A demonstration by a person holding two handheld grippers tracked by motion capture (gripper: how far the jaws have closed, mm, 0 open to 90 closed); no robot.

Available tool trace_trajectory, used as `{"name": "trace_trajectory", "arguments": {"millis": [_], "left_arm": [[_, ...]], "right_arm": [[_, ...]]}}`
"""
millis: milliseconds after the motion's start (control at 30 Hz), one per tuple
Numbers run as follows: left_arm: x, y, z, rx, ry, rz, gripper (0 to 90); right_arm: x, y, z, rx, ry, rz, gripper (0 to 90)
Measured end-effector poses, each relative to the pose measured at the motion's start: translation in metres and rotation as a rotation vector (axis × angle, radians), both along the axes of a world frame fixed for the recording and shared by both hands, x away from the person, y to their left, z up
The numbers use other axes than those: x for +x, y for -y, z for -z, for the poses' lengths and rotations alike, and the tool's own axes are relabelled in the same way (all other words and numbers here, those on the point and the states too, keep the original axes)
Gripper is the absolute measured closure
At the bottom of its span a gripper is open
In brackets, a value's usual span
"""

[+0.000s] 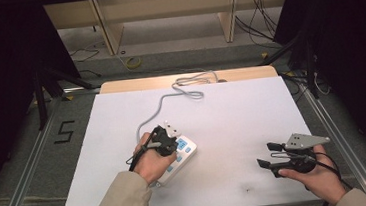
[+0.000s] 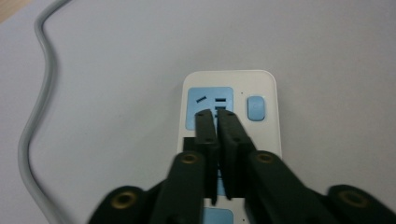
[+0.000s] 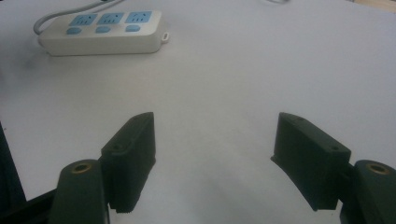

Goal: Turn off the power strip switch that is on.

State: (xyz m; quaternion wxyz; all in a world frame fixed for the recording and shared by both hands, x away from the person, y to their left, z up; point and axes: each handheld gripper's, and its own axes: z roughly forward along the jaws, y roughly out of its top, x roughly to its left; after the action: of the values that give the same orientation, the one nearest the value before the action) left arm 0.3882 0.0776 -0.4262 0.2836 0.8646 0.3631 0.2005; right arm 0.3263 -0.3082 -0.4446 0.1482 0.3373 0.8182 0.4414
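Here, the left gripper [image 2: 216, 113] has its two black jaws drawn almost together, a thin slit between them and nothing pinched; their tips hover over the middle of a white plastic power strip [image 2: 268, 140] with three blue socket faces and blue push-buttons. In the left gripper view the tips lie at the lower edge of one blue socket [image 2: 209, 108], and a rounded blue button [image 2: 256, 108] sits at 3 o'clock from them. Whether the tips touch the strip cannot be told. The strip's grey cable [image 2: 32, 126] runs off towards 9 o'clock.

The right gripper [image 3: 215, 158] has its jaws spread wide over a bare white table sheet [image 3: 261, 70], holding nothing. In its view the power strip lies at 11 o'clock, well apart.

In the high view the left gripper [image 1: 166, 134] and the strip [image 1: 188, 152] sit just left of centre; the right gripper [image 1: 268, 154] rests at 4 o'clock. The cable [image 1: 159, 107] loops to 12 o'clock.
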Motion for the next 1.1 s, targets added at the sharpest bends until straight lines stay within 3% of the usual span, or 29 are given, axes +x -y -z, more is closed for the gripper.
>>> {"name": "trace_trajectory", "arguments": {"millis": [333,467,633,833,1033,1100], "left_arm": [[-0.001,-0.007,-0.003,-0.033,0.042,-0.015,79.5],[-0.001,-0.01,-0.004,-0.12,0.09,-0.025,68.3],[0.002,-0.015,-0.004,-0.159,0.137,-0.032,54.6],[0.003,-0.019,-0.004,-0.153,0.147,-0.052,41.2],[0.002,-0.02,-0.002,-0.14,0.143,-0.042,25.5],[0.002,-0.021,-0.001,-0.109,0.145,-0.044,22.4]], "right_arm": [[0.0,0.0,0.0,0.001,-0.001,0.002,29.9],[-0.001,0.0,0.0,0.003,0.002,0.004,29.9],[0.0,0.001,0.0,0.006,0.002,0.006,29.9],[-0.001,0.001,-0.001,0.004,0.004,0.004,29.8],[-0.001,0.001,-0.001,0.009,0.005,0.005,29.7],[-0.001,0.001,-0.001,0.007,0.006,0.004,29.7]]}}
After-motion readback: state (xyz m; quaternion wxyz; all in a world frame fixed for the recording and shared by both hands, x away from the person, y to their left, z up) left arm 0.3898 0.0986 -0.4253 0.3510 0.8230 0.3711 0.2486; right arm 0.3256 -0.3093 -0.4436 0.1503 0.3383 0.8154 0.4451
